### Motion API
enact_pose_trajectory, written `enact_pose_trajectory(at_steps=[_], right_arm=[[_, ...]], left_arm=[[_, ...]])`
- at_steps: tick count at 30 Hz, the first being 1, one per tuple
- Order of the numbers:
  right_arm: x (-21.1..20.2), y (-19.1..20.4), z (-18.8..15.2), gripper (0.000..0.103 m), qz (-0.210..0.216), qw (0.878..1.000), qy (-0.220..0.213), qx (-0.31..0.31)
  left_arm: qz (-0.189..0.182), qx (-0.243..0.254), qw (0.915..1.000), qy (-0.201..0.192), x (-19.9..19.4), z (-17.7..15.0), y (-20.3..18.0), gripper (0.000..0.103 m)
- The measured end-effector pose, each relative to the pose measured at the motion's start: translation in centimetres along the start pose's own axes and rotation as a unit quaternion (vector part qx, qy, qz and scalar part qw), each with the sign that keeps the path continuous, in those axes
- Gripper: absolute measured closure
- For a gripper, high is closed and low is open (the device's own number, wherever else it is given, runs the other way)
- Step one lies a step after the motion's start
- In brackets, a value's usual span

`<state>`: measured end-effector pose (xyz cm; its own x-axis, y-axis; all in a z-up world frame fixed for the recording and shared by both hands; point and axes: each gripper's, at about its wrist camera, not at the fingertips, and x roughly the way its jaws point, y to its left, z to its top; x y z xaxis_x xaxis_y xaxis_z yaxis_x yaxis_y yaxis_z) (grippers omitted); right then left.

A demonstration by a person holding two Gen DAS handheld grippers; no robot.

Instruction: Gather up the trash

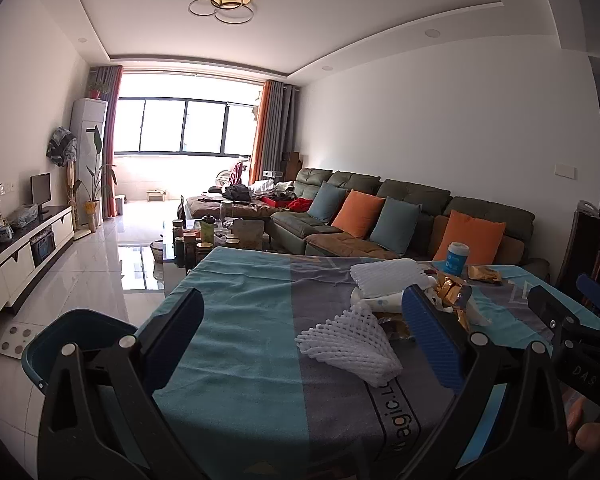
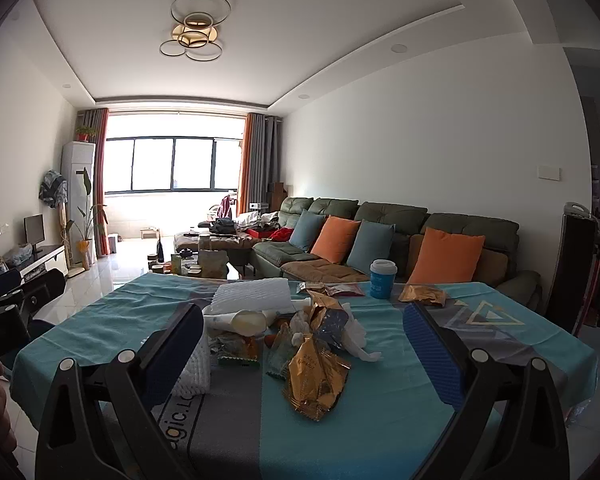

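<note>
Both grippers are held over a table draped in a teal and grey cloth [image 2: 380, 412], soft-looking and creased, printed with partial lettering and a triangle motif.

Left gripper [image 1: 304, 328]: jaws spread wide, nothing between the pads. The inner pad faces are blue with a fine ribbed texture; the arms are matte black plastic. A white foam net sleeve [image 1: 350, 344], lattice-textured and flattened, lies on the cloth between the jaws, nearer the right-hand jaw and touching neither. Outside the left-hand jaw sits a dark teal bin [image 1: 76, 332], its rim partly hidden by the jaw arm.

Right gripper [image 2: 304, 340]: jaws spread wide, gripping nothing. The trash pile [image 2: 300, 340] lies between and just ahead of the jaws: a crumpled gold foil wrapper [image 2: 316, 376], shiny and creased, crumpled white tissue [image 2: 358, 344], clear printed snack wrappers, and a ridged white foam sheet [image 2: 252, 296] at the far end. Several pieces overlap and cannot be told apart. Beyond the pile stands a blue cup with a white lid [image 2: 383, 278]; another gold wrapper [image 2: 422, 295] lies beside it.

The left-hand jaw hides part of a foam net.
</note>
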<state>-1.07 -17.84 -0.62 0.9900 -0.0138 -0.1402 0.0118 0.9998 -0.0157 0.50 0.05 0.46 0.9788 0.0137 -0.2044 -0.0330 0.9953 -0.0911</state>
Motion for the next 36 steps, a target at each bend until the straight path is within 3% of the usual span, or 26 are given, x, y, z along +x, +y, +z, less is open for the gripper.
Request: enact_pose_trajectory(at_steps=[18, 36], right_arm=[[1.8, 0.1, 0.1, 0.006, 0.006, 1.0, 0.017, -0.001], [2.6, 0.1, 0.5, 0.006, 0.004, 1.0, 0.024, -0.007]], left_arm=[[-0.002, 0.009, 0.9997, 0.023, 1.2, 0.9, -0.7, 0.005], [-0.017, -0.017, 0.9991, 0.034, 2.8, 1.2, -0.5, 0.005]])
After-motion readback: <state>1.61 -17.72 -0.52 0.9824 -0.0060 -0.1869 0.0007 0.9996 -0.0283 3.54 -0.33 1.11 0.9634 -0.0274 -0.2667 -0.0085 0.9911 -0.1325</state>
